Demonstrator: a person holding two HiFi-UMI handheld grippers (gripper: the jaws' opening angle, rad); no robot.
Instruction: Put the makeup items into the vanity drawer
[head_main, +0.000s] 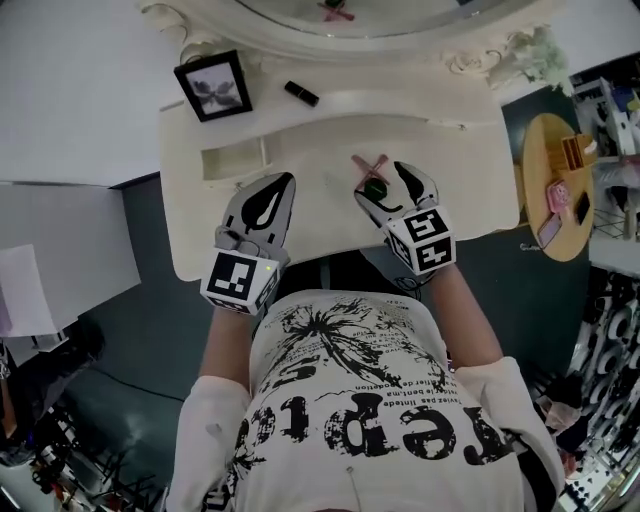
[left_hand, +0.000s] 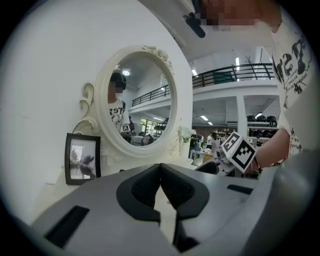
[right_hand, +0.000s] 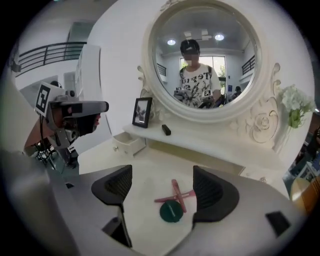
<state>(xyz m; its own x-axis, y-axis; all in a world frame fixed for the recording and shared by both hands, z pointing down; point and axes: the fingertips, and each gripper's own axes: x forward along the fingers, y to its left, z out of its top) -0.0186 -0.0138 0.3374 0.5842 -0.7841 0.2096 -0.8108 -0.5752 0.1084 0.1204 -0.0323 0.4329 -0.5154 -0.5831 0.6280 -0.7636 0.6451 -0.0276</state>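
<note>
Two pink sticks (head_main: 369, 164) (right_hand: 177, 194) lie crossed on the white vanity top (head_main: 320, 215), with a round green compact (head_main: 375, 187) (right_hand: 171, 211) just in front of them. My right gripper (head_main: 388, 186) (right_hand: 162, 176) is open right over them, one jaw on each side and nothing held. A black lipstick (head_main: 301, 93) (right_hand: 166, 130) lies on the raised back shelf. The small drawer (head_main: 235, 160) (right_hand: 131, 142) stands open at the left. My left gripper (head_main: 283, 182) (left_hand: 160, 169) is shut and empty, over the vanity top to the right of the drawer.
A framed photo (head_main: 212, 85) (left_hand: 82, 158) (right_hand: 143, 112) stands on the shelf's left end, below the oval mirror (head_main: 350, 15) (right_hand: 207, 60). A white flower ornament (right_hand: 295, 107) sits at the mirror's right. A round yellow side table (head_main: 540, 150) with small items stands to the vanity's right.
</note>
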